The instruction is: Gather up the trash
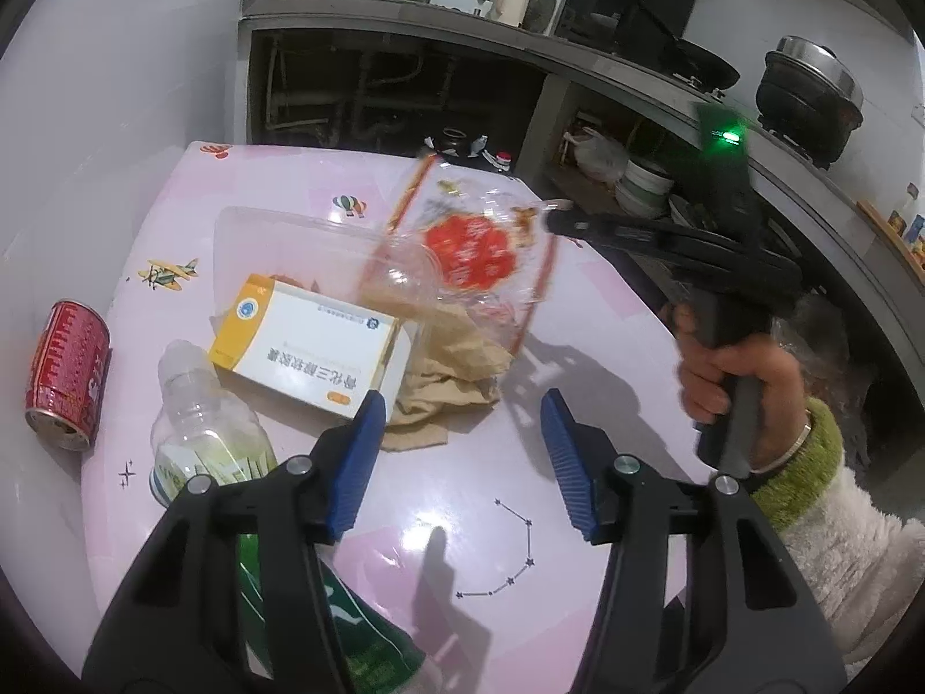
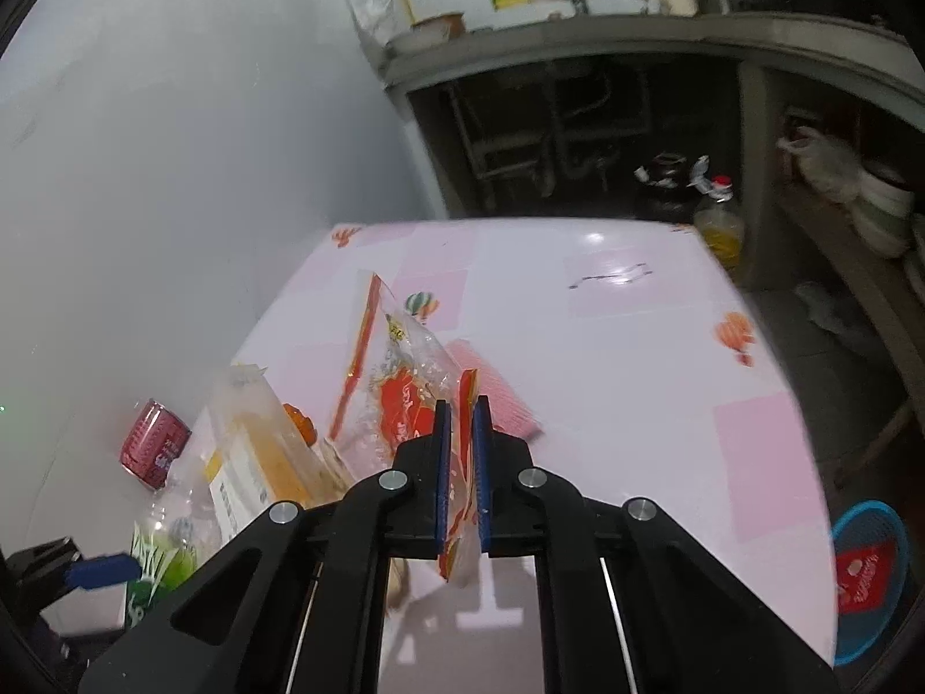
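A dim kitchen, its concrete counter and sink behind, frames a pink patterned worktop (image 1: 277, 185) strewn with rubbish. At far left a red can (image 1: 68, 373) lies on its side near the wall. Just beside it a clear plastic bottle (image 1: 199, 405) rests against a white-and-yellow medicine box (image 1: 312, 341), which lies on crumpled brown paper (image 1: 451, 370) with a clear plastic tray (image 1: 300, 237) behind it. My left fingers (image 1: 457, 462) hover above bare worktop in front of the box, their blue pads about half apart with nothing between them. To the right, my right fingers (image 2: 462, 474) are clamped tight on one edge of a clear snack wrapper (image 2: 399, 399) printed in red, which hangs lifted off the worktop above the pile; in the left wrist view my right hand (image 1: 734, 381) grips the tool's handle beside the table edge. At far right, a blue basket (image 2: 867, 572) with a red wrapper inside sits low on the floor past the worktop's corner.

I judge the wrapper's pick-up done and its carry in hand. The next move likely calls for swinging it right and down over the basket before letting go, while my left fingers close in on the box or bottle.
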The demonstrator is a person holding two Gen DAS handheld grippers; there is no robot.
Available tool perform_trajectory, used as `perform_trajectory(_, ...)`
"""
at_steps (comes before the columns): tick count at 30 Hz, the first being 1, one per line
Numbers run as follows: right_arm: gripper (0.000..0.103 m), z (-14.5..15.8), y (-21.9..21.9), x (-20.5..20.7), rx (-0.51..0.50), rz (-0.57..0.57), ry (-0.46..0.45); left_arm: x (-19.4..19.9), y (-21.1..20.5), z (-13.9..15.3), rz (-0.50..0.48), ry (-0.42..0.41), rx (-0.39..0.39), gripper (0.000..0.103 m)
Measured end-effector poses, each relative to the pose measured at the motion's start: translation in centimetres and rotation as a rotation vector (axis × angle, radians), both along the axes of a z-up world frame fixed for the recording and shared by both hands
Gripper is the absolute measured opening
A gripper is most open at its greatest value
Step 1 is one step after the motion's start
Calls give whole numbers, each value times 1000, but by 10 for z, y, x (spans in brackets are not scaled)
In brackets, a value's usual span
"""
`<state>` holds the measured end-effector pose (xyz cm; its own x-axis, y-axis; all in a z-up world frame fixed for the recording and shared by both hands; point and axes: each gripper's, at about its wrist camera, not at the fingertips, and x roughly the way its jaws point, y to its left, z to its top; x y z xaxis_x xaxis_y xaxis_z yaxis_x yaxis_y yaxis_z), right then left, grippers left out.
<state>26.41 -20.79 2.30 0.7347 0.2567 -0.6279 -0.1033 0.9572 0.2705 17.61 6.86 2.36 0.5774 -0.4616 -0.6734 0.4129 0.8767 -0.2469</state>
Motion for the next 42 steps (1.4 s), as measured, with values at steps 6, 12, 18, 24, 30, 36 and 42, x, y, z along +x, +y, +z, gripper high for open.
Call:
perform_trajectory(6,8,6,-49,-62,118,-99,-7,-13,-2,2,-25,-3,-17,52)
perform_trajectory(12,8,-22,-101,-120,357,-215,76,-38,-20,0,-120,33,-72,49)
perform_trajectory(18,11,-59,-107,-156,341,-291,208,-70,-68,-24,-257,127,-98,49)
perform_trajectory(24,47,-62,-117,-183,257,-340,260,-81,-105,-51,-291,198,-71,49)
perform_trajectory(30,47,-42,-127,-183,193,-336,173,-64,-112,-69,-262,288,-106,49)
perform_trajectory(36,34,-52,-92,-161,58,-203,198,-45,-108,-86,-211,384,-193,49)
perform_trajectory(42,14,-79,-86,-153,-26,-189,260,-35,-108,-97,-198,437,-254,49)
